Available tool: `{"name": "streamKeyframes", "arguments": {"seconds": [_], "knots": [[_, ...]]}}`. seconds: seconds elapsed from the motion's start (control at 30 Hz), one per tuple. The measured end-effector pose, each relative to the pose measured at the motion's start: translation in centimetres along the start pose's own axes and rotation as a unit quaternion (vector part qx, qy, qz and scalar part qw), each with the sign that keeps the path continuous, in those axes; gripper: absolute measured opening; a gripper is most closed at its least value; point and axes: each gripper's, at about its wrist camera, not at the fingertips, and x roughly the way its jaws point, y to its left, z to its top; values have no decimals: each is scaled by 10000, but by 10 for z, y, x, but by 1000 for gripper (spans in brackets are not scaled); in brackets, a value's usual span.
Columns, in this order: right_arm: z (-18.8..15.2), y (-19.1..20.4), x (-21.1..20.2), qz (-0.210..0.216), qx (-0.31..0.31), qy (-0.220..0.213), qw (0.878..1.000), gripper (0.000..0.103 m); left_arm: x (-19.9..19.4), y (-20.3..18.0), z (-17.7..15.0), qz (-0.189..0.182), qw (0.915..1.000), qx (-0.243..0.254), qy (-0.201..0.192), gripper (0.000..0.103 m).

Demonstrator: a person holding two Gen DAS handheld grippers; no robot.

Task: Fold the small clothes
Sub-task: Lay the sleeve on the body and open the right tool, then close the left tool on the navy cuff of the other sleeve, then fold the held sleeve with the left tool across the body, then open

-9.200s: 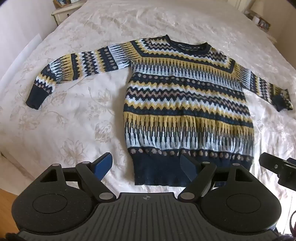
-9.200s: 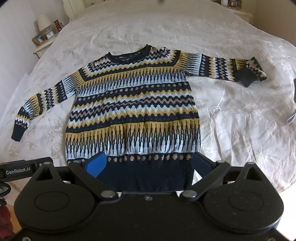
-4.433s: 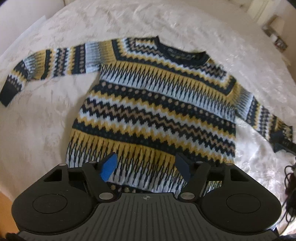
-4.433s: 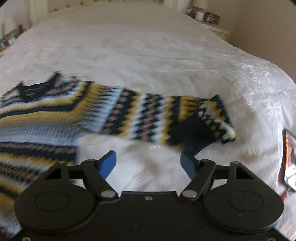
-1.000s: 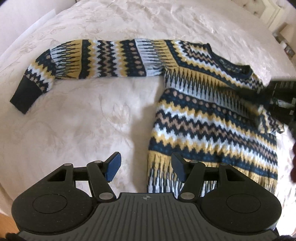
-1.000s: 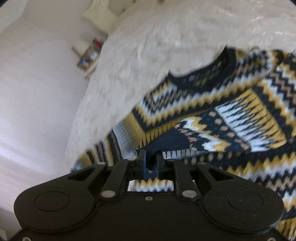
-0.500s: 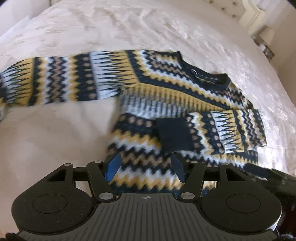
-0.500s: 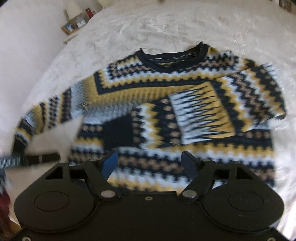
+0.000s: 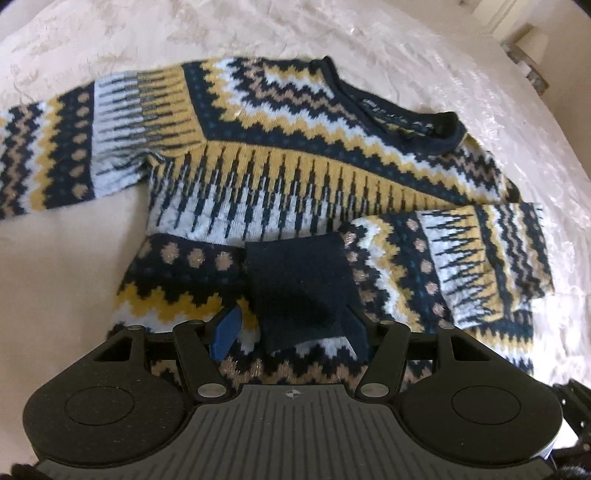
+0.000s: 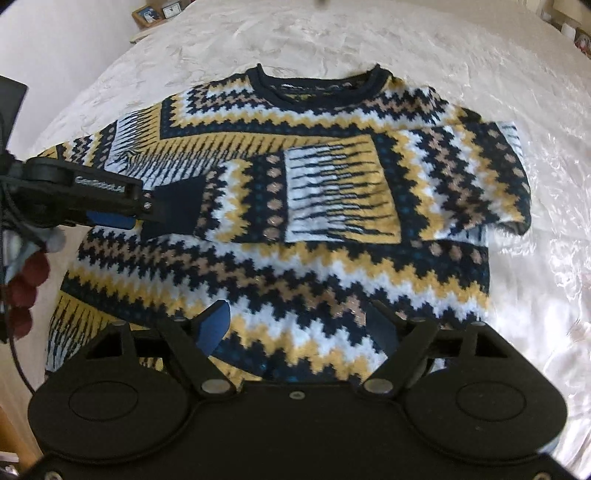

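Note:
A navy, yellow and white patterned sweater (image 10: 332,266) lies flat on the bed, neckline away from me. One sleeve (image 10: 332,195) is folded across the chest, and its navy cuff (image 9: 303,280) rests on the body. My left gripper (image 9: 291,332) hovers open just above that cuff, which shows between its fingers without being pinched. The right wrist view shows the left gripper (image 10: 136,214) at the cuff's end. My right gripper (image 10: 295,325) is over the lower body of the sweater, its jaws opening with nothing between them. The other sleeve (image 9: 55,155) stretches out to the left.
A cream embroidered bedspread (image 10: 535,258) lies under everything. Nightstands with picture frames stand beyond the bed's far corners (image 10: 155,11) (image 9: 532,70). A hand (image 10: 22,291) and a cable show at the left edge of the right wrist view.
The right gripper let go of the cuff, opened wide and drew back, leaving the sleeve folded over the chest. The left gripper moved right and down until it stood over the cuff.

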Motion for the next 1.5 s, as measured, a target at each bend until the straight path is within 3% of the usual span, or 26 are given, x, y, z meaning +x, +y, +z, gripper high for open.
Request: {"name": "streamKeyframes", "arguments": {"seconds": [0.13,0.2,0.27,0.4,0.5,0.6,0.7,0.83,1.03,1.33,1.5], "knots": [[-2,-9,6,66,79,92,9999,83,8,5,1,-194,9995,-225,58,55],[-3,-12,9,107,120,141,9998,83,8,8,2,-325,9985,-434,28,41],[-4,-14,11,154,161,189,9996,83,4,9,2,-291,9984,-489,-36,7],[-6,-16,13,215,198,268,9992,83,-25,-12,10,-77,9984,224,-516,7],[-8,-17,12,251,235,287,9990,83,-61,-29,24,-83,9910,836,-1038,7],[-8,-18,10,279,301,278,9988,83,-92,-29,41,-100,9840,989,-1477,7],[-7,-19,9,289,370,259,9986,83,-102,-18,54,49,9813,961,-1667,7],[-1,-24,7,294,480,207,9982,83,-87,4,60,429,9839,712,-1580,7],[21,-46,-4,155,698,-83,9974,83,-45,27,62,776,9901,290,-1133,7],[84,-124,-5,-307,1234,-676,9896,83,0,44,63,1105,9919,9,-624,10],[110,-167,13,-332,1688,-912,9809,83,13,49,62,1123,9927,-42,-435,12]]}}
